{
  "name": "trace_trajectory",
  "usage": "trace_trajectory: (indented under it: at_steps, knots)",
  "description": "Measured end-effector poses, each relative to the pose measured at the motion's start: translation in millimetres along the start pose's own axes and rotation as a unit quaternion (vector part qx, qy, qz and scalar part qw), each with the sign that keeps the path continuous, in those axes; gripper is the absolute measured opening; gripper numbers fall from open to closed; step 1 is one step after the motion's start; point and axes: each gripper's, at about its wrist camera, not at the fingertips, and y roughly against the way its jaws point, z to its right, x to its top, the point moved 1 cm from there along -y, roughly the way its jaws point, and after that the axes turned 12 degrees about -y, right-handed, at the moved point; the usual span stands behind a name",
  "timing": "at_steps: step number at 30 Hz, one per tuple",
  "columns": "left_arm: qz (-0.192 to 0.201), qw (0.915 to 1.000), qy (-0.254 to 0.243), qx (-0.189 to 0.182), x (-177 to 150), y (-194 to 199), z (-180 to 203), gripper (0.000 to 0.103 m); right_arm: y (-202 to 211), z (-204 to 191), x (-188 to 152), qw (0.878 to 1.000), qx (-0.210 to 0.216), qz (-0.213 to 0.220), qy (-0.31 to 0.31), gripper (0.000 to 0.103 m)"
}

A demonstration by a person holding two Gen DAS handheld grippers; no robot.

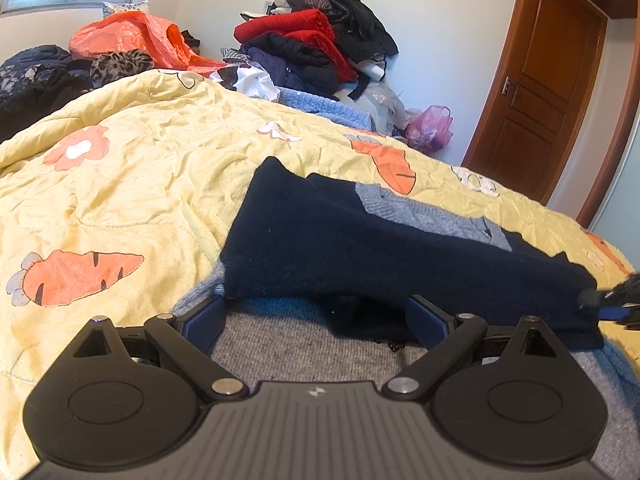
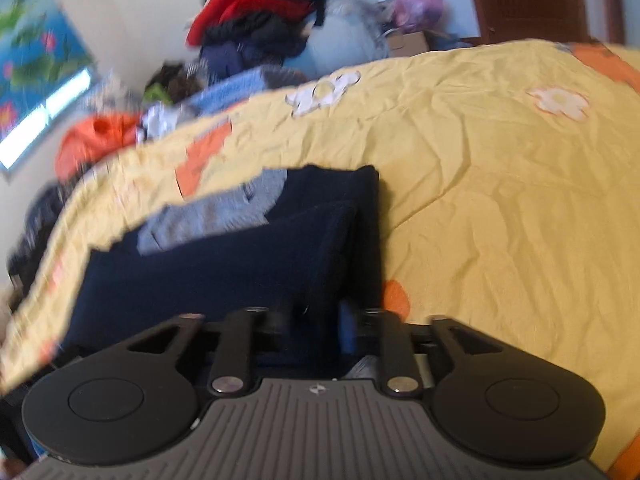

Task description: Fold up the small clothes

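Note:
A small knit sweater, navy [image 1: 360, 240] with grey panels [image 1: 408, 208], lies on the yellow carrot-print quilt [image 1: 140, 184]. A navy part is folded over the grey body [image 1: 304, 344]. My left gripper [image 1: 316, 320] is open, its fingers spread over the grey knit near the navy fold's edge. My right gripper [image 2: 316, 320] is shut on the navy sweater's edge [image 2: 248, 256]; it also shows at the right edge of the left wrist view [image 1: 612, 296]. The right wrist view is motion-blurred.
A heap of red, black and navy clothes [image 1: 316, 40] sits at the far side, with an orange plastic bag [image 1: 132, 36] and dark garments [image 1: 36, 76] at the left. A pink bag [image 1: 432, 128] and a wooden door [image 1: 540, 80] are at the right.

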Motion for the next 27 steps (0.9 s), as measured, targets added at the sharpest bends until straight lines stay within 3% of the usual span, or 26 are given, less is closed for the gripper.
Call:
trace_trajectory:
  at_steps: [4,8,11,13,18,22,24,27]
  knots:
    - [-0.015,0.9997,-0.016,0.009,2,-1,4,0.097,43,-3,-27,0.999,0.032,0.04,-0.006,0.049]
    - [-0.017,0.9987,-0.044,0.019,2,19,17,0.097,75,-12,-66,0.998,0.052,0.031,0.034,0.05]
    - [-0.009,0.998,-0.062,-0.01,3,37,37,0.097,79,-23,-85,0.996,0.041,0.028,0.072,0.05]
    - [-0.024,0.9955,-0.091,-0.011,2,37,55,0.097,74,-32,-91,0.995,0.017,0.038,0.089,0.051]
    - [-0.1,0.9859,-0.134,-0.007,-12,13,81,0.097,40,-48,-100,0.995,-0.034,0.029,0.092,0.066]
    - [-0.098,0.9852,-0.14,-0.004,-25,27,82,0.099,33,-58,-124,0.986,-0.071,0.049,0.143,0.076]
    - [-0.095,0.9856,-0.14,-0.005,-33,39,80,0.1,38,-61,-139,0.982,-0.084,0.053,0.16,0.094]
    - [-0.092,0.9856,-0.142,-0.001,-46,58,78,0.1,49,-62,-163,0.975,-0.102,0.056,0.189,0.101]
